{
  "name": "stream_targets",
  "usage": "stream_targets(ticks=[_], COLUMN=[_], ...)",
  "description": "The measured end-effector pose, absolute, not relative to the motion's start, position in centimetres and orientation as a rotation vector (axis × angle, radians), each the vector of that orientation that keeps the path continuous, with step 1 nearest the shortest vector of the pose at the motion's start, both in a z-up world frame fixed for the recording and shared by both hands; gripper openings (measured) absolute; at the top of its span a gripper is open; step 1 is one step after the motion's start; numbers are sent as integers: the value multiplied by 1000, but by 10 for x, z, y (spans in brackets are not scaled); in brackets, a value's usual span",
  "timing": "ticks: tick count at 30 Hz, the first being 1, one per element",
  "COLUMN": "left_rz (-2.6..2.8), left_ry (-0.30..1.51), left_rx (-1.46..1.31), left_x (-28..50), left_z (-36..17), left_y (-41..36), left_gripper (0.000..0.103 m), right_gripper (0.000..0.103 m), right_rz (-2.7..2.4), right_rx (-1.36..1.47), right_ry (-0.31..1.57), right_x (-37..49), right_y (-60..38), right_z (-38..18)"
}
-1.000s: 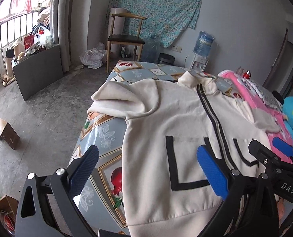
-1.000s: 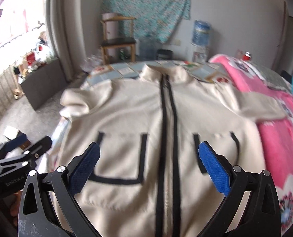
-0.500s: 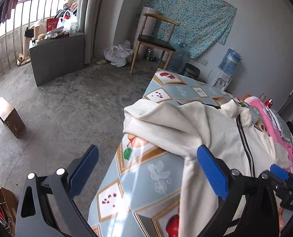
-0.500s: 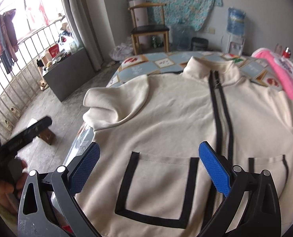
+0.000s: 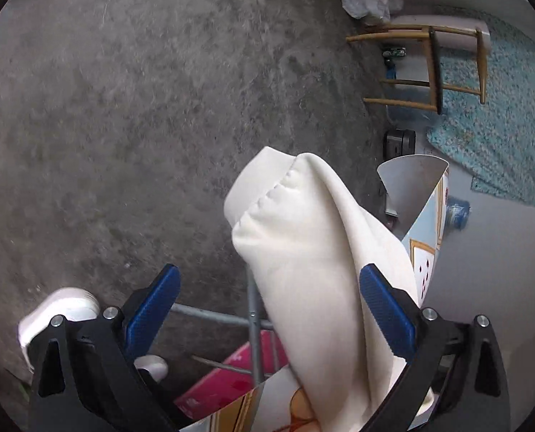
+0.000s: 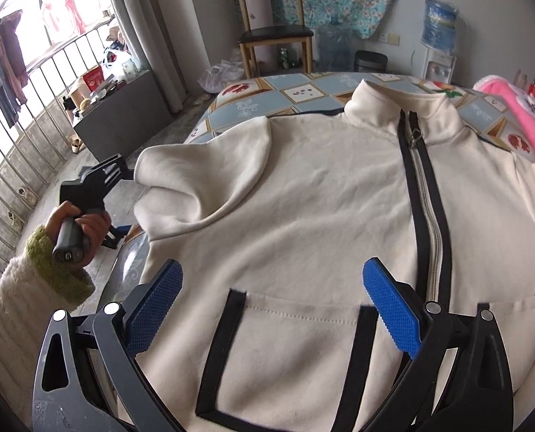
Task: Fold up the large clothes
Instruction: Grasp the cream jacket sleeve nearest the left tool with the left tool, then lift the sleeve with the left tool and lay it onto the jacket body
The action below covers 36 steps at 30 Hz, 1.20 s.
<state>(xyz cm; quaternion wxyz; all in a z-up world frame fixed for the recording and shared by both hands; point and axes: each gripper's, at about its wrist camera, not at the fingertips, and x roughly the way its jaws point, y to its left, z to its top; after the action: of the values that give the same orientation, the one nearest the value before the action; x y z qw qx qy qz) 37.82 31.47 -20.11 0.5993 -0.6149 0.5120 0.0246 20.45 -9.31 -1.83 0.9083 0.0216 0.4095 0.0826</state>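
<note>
Both tongs (wide apart) flank the jacket point(image 6: 321, 216); pockets seemingly flat.

Patterned blue tablecloth point(image 6: 296, 95) over a table; cream jacket point(image 6: 321, 216) spread flat on it, zip up, one sleeve point(image 5: 303, 252) hanging over the edge. Pink blanket point(image 6: 519, 122) alongside.

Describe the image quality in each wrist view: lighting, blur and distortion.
Left wrist view: strong fisheye bending with dark corners, soft even light, white shoe smeared by motion blur, jacket sleeve fairly sharp. Right wrist view: window blown out by backlight, cream jacket evenly lit and sharp, railing bars curved by the lens.
</note>
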Motion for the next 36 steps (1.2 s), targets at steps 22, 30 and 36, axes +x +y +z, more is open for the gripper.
stream_targets(ticks=[22, 30, 36], left_rz=[101, 69, -175], left_ry=[1082, 832, 736], left_rx=[-1683, -1227, -762], left_x=[394, 365, 333], left_z=[-208, -48, 79], left_y=[337, 360, 259], left_gripper=[4, 3, 3], right_gripper=[87, 87, 87], right_rz=[111, 98, 29], right_rx=[-10, 41, 90], right_ry=[859, 820, 796], right_x=[217, 203, 179], right_y=[-93, -108, -132], right_z=[-40, -26, -16])
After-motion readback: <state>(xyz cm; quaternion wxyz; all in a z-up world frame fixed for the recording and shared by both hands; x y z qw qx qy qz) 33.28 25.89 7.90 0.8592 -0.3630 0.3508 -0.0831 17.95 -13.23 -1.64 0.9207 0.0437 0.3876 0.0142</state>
